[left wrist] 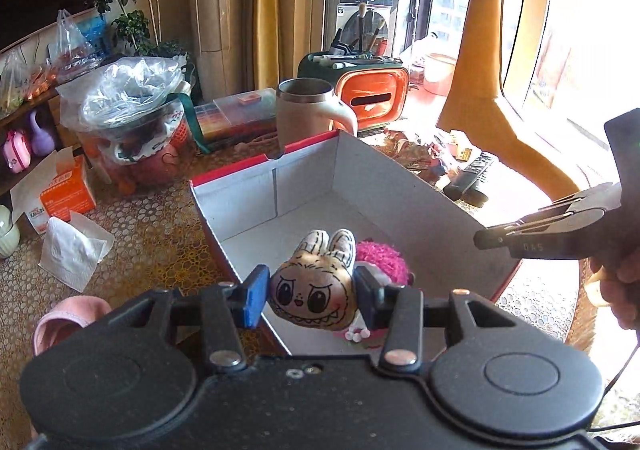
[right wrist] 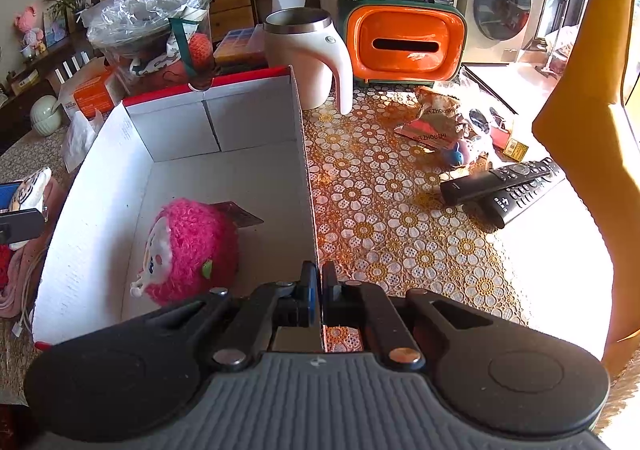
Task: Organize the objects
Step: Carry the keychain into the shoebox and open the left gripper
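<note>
My left gripper [left wrist: 312,298] is shut on a beige bunny plush [left wrist: 316,290] with big eyes and a toothy grin. It holds the plush over the near left corner of a white cardboard box [left wrist: 256,202] with a red rim. A pink fuzzy plush [right wrist: 192,250] lies inside the box [right wrist: 100,178] near its front. My right gripper [right wrist: 318,290] is shut on the top edge of the box's right wall; in the left wrist view the right gripper [left wrist: 486,240] shows at the right. The bunny plush [right wrist: 30,186] peeks in at the far left of the right wrist view.
Behind the box stand a cream mug [right wrist: 308,54], an orange tissue holder [right wrist: 404,46] and a bag-covered bowl [left wrist: 132,110]. Two black remotes [right wrist: 508,186] and snack packets [right wrist: 436,122] lie on the flowered tablecloth to the right. A loose tissue [left wrist: 74,254] and an orange carton [left wrist: 66,194] lie to the left.
</note>
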`<control>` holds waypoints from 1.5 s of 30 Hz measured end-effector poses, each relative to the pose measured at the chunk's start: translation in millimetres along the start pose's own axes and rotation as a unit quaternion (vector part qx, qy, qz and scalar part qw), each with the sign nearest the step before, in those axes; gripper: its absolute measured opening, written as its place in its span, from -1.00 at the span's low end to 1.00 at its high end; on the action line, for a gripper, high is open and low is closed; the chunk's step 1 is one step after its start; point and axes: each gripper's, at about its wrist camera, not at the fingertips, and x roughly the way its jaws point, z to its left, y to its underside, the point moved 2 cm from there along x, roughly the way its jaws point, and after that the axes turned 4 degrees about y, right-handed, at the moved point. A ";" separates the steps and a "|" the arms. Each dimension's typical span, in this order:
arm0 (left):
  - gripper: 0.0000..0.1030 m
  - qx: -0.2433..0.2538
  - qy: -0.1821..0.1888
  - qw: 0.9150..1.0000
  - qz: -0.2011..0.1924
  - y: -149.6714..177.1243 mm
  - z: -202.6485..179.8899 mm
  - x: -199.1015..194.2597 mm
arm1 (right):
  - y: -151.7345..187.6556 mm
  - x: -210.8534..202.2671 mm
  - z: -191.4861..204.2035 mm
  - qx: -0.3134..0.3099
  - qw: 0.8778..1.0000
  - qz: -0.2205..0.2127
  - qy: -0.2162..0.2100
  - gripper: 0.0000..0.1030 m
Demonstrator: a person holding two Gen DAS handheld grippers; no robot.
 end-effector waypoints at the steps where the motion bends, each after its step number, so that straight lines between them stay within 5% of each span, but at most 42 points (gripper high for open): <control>1: -0.15 0.004 0.002 1.000 0.002 -1.7 -3.1 4.0 | 0.4 -0.1 -0.2 0.001 1.000 0.000 -0.001 -0.94; 11: -0.15 0.046 -0.030 0.998 0.036 -25.4 -16.3 62.2 | 1.1 -0.1 0.2 -0.001 1.000 -0.001 -0.007 -0.94; 28: -0.14 -0.018 -0.063 0.989 0.130 -44.1 11.9 150.2 | 1.1 -0.1 -1.0 -0.005 1.000 0.010 -0.022 -0.94; 38: -0.11 -0.007 -0.067 0.983 0.170 -36.5 4.8 170.0 | 1.6 -0.5 -3.6 -0.003 1.000 0.012 -0.029 -0.94; 45: 0.19 -0.008 -0.066 0.985 0.159 -36.7 5.9 160.9 | 1.4 -0.2 -3.9 -0.003 0.999 0.013 -0.029 -0.94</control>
